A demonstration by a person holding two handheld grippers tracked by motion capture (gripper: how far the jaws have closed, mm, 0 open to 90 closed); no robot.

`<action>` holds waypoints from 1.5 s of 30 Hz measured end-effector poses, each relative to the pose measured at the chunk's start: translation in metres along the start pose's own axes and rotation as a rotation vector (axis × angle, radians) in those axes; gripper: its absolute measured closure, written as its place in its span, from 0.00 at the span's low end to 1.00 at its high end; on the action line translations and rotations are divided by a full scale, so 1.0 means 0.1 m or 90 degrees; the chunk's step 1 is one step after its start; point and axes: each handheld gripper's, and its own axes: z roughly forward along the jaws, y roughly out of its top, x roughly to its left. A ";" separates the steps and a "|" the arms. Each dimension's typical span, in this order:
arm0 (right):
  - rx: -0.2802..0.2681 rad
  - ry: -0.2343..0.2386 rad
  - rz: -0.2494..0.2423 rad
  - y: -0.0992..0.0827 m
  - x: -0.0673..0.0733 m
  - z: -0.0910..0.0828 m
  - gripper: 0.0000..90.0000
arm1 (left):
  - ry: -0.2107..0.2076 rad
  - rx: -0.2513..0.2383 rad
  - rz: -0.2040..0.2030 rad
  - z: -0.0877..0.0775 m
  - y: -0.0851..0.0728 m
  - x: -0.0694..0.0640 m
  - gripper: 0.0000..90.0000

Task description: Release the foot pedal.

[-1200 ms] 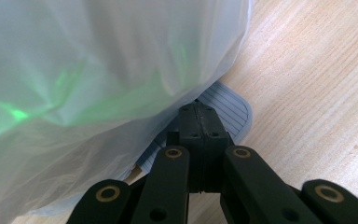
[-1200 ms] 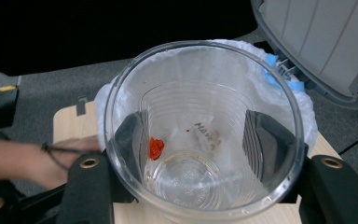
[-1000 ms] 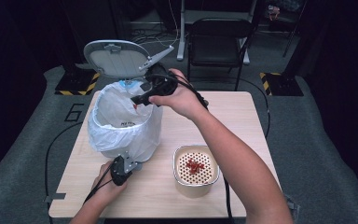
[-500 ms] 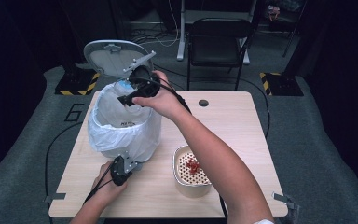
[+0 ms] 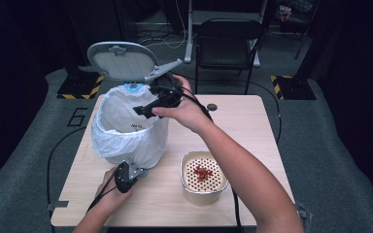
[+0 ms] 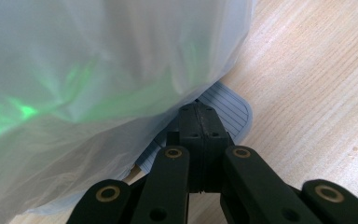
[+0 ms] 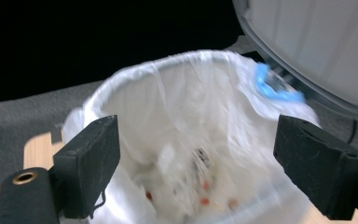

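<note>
Right gripper (image 5: pixel 143 110) lower over bin (image 5: pixel 128 131), lid (image 5: pixel 121 60) behind.

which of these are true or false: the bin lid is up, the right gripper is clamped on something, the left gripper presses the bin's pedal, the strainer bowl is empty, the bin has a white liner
1. The bin lid is up. True.
2. The right gripper is clamped on something. False: its jaws stand wide apart over the bin, nothing between them; they have just been opening.
3. The left gripper presses the bin's pedal. True: its shut jaws rest on the ribbed grey pedal.
4. The strainer bowl is empty. False: red bits lie in it.
5. The bin has a white liner. True.
</note>
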 end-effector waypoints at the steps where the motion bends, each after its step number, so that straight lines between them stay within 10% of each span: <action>1: -0.002 0.001 0.000 -0.04 -0.02 -0.06 0.16 | 0.002 -0.003 -0.001 0.00 0.00 0.00 1.00; 19: 0.013 -0.073 0.037 -0.64 -0.37 -0.73 0.16 | 0.003 -0.013 -0.009 0.00 -0.02 0.02 0.99; 26: 0.019 -0.098 0.045 -0.83 -0.41 -0.99 0.19 | -0.003 -0.013 -0.030 -0.05 -0.05 0.11 0.78; 33: 0.032 -0.114 0.045 -1.07 -0.42 -1.18 0.23 | -0.075 -0.021 -0.018 -0.17 0.05 0.07 0.58; 36: 0.038 -0.125 0.041 -1.17 -0.41 -1.25 0.24 | -0.114 -0.018 -0.061 -0.22 0.08 0.02 0.56; 38: 0.036 -0.133 0.043 -1.25 -0.40 -1.30 0.25 | -0.134 -0.017 -0.035 -0.29 0.10 0.05 0.54; 45: 0.040 -0.152 0.051 -1.56 -0.37 -1.44 0.30 | -0.155 -0.037 -0.054 -0.44 0.09 0.06 0.52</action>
